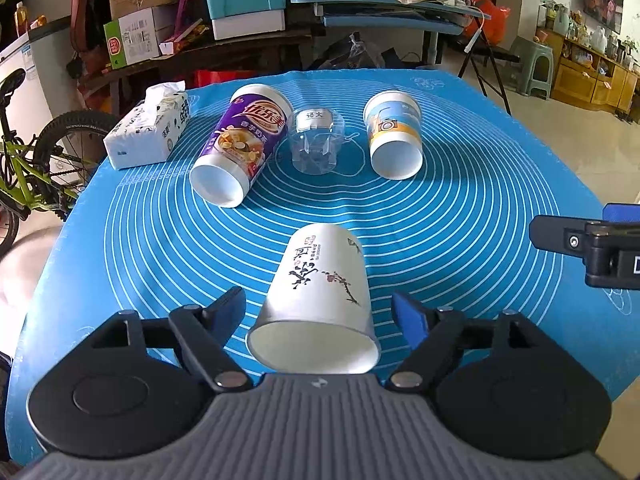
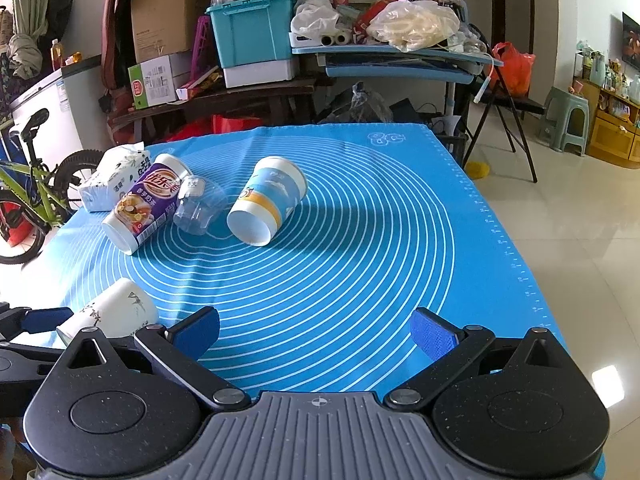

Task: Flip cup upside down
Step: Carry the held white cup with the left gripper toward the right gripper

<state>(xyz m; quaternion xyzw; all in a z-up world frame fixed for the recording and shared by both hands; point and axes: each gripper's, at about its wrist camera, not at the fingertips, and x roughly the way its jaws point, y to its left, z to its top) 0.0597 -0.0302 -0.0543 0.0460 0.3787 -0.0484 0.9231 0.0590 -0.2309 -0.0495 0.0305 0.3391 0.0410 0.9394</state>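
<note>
A white paper cup [image 1: 320,300] with black calligraphy lies on its side on the blue mat [image 1: 460,240], its open mouth toward the left wrist camera. My left gripper [image 1: 320,312] is open, its blue pads either side of the cup and apart from it. The cup also shows in the right wrist view [image 2: 114,310] at the lower left. My right gripper [image 2: 316,334] is open and empty over bare mat; it shows at the right edge of the left wrist view [image 1: 592,248]. Farther back lie a purple cup [image 1: 240,144], a clear plastic cup [image 1: 316,140] and a blue-and-white cup [image 1: 394,136], all on their sides.
A tissue pack [image 1: 148,128] sits at the mat's far left corner. A green bicycle [image 1: 36,168] stands left of the table. Cluttered shelves and a teal bin [image 2: 252,32] stand behind it. The table's right edge [image 2: 508,240] drops to tiled floor.
</note>
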